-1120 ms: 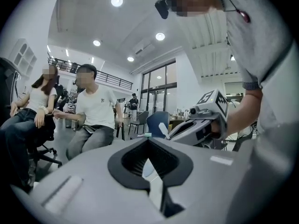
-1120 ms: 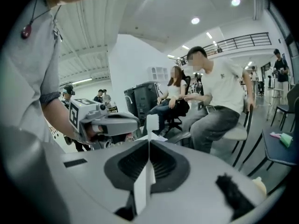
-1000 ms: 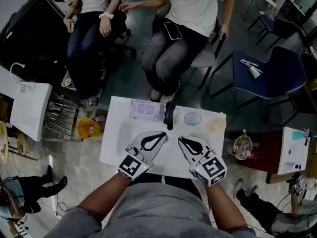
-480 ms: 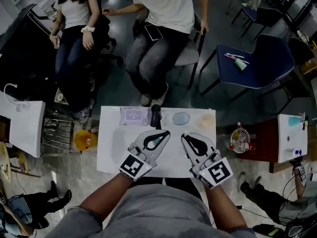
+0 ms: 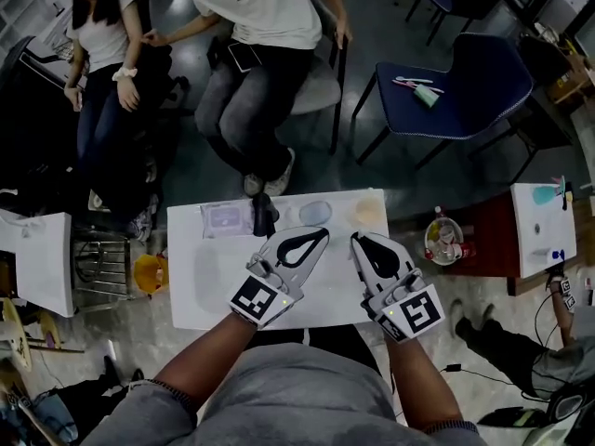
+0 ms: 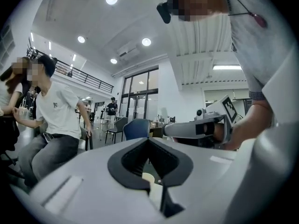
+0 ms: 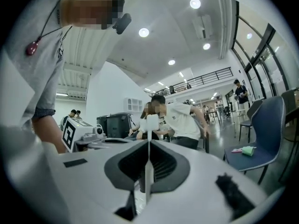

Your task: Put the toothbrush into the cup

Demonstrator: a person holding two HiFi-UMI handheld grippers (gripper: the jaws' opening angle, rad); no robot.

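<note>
On the white table (image 5: pixel 209 291) a cream cup (image 5: pixel 367 212) stands at the far right edge. My right gripper (image 5: pixel 359 239) hovers just short of it. In the right gripper view it (image 7: pixel 149 143) is shut on a thin white toothbrush (image 7: pixel 150 125), which stands up out of the jaws, head on top. The head view does not show the toothbrush. My left gripper (image 5: pixel 322 235) sits beside the right one, jaws shut with nothing held. The left gripper view (image 6: pixel 149 141) shows the cup (image 6: pixel 148 177) through the jaw opening.
A purple packet (image 5: pixel 226 218), a black object (image 5: pixel 265 217) and a pale blue oval item (image 5: pixel 314 213) line the table's far edge. Two people sit beyond it (image 5: pixel 260 26). A blue chair (image 5: pixel 456 82) with small items stands at the far right, a low red stand (image 5: pixel 465 249) beside the table.
Both grippers have moved forward toward the table's far edge and the cup. The head camera has shifted, so the table sits further left in view.
</note>
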